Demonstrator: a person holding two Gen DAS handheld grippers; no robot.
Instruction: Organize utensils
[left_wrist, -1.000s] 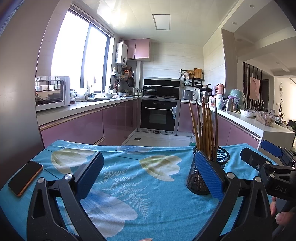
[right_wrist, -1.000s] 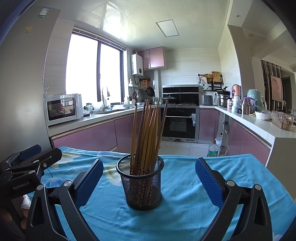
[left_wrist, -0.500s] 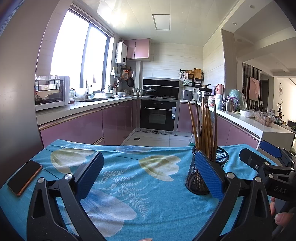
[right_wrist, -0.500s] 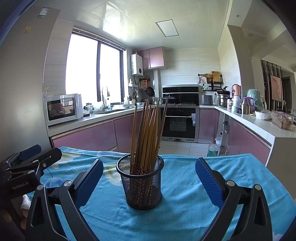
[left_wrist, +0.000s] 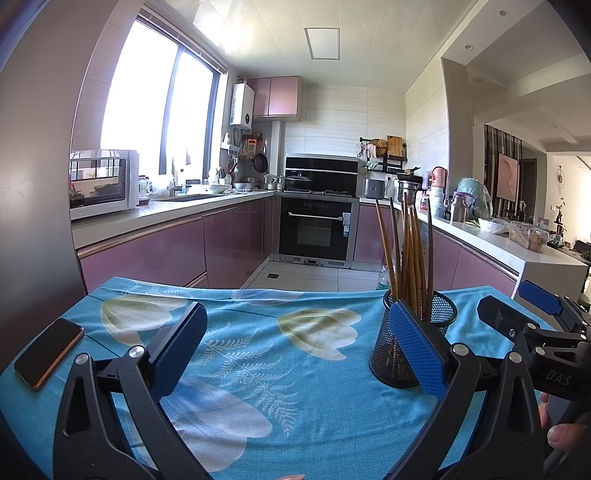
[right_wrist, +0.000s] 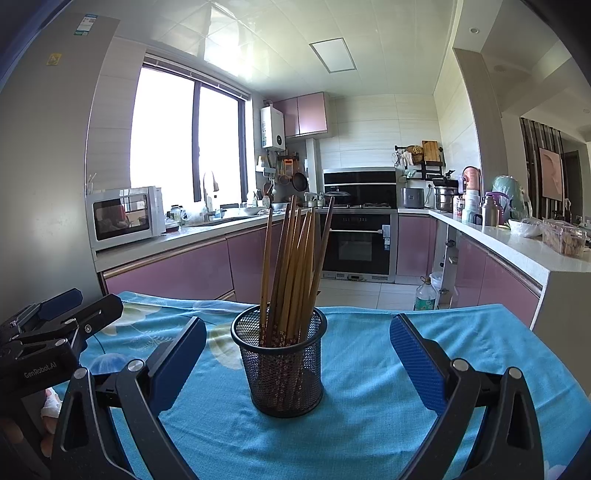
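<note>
I had my left gripper (left_wrist: 295, 354) and right gripper (right_wrist: 297, 365) both spread wide, grasping nothing. The mesh holder (right_wrist: 282, 363) of chopsticks (right_wrist: 295, 266) stood upright mid-bench (right_wrist: 369, 406), between the right gripper's fingers, touching neither.

chopsticks (right_wrist: 291, 266) | brown, bundled upright | in black mesh cup (right_wrist: 282, 373)

Sunlit kitchen, pink cabinets (right_wrist: 170, 271), large window (right_wrist: 184, 140), black oven (right_wrist: 356, 243)
</note>
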